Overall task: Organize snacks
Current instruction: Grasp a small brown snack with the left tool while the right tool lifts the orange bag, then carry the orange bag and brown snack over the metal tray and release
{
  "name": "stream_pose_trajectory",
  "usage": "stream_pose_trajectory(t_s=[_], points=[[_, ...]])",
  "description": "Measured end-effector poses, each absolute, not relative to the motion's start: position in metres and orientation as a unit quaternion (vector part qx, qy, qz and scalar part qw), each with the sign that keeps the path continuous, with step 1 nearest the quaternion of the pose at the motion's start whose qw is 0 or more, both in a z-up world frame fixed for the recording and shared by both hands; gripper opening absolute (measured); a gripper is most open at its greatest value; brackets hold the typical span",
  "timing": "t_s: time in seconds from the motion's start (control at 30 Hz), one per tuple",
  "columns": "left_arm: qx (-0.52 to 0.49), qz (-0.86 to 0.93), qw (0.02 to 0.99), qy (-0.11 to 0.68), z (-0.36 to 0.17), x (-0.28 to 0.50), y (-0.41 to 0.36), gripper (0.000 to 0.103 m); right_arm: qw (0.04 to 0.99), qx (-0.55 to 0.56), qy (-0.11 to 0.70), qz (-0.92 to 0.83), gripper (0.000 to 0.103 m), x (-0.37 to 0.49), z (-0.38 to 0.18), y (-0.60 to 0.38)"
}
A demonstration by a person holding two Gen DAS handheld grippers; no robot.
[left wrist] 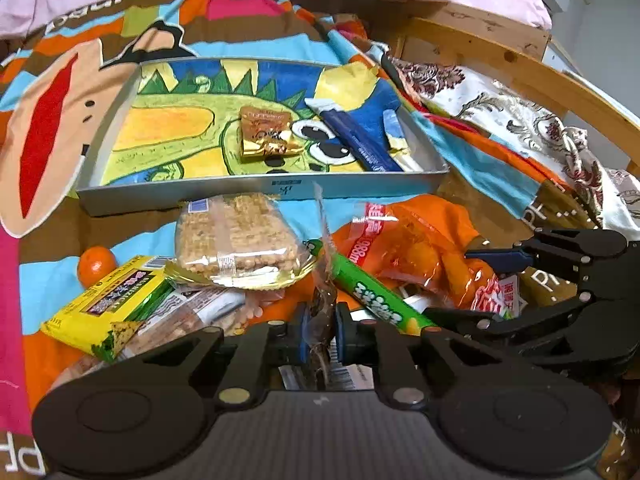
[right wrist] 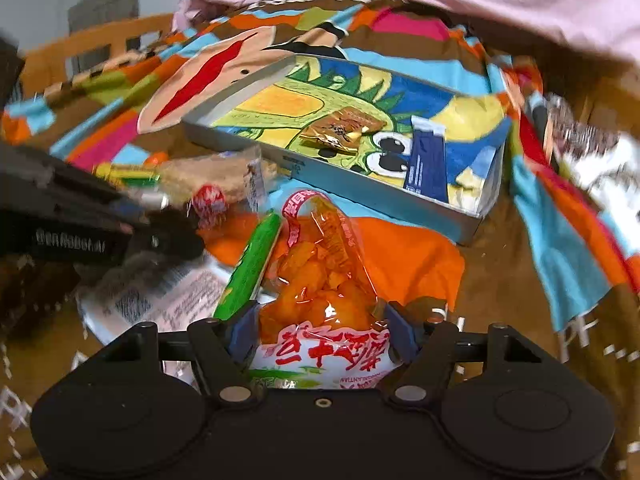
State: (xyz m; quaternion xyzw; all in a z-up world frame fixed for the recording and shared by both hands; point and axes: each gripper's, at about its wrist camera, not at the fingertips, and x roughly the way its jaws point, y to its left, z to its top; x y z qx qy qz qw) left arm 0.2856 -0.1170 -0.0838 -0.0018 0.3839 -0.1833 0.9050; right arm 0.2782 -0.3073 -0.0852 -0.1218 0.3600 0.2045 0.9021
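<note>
Snacks: piled on bed before tray (left wrist: 256, 194)
Left gripper (left wrist: 320, 334): jaws pinch clear wrapper (left wrist: 325, 280)
Right gripper (right wrist: 320, 330): jaws straddle orange bag (right wrist: 320, 276), grip unclear

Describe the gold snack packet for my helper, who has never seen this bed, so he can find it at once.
Start at the grey tray with the dinosaur picture, lying on the colourful blanket. The gold packet lies near the tray's middle, left of the dark blue packet. It is the only shiny gold and brown wrapper there.
</note>
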Motion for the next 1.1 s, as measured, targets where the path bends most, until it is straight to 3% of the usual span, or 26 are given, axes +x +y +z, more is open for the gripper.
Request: stream_pose_trajectory(t_s=[0.27,0.7,1.1], points=[[-0.006,-0.171,0.917,0.36,-0.068,0.259,-0.121,0.013,0.911,-0.219,0.302,0.175,0.069,0.246,-0.075,-0.297],[-0.007,-0.177,0.941,0.289,-0.018,0.241,-0.136,0.013,0.95,-0.228,0.185,0.108,0.068,0.228,-0.04,-0.309],[-0.028,-0.134,0.969,0.207,0.026,0.301,-0.145,0.013,0.98,-0.186,0.042,0.053,0.068,0.281,-0.009,-0.32]])
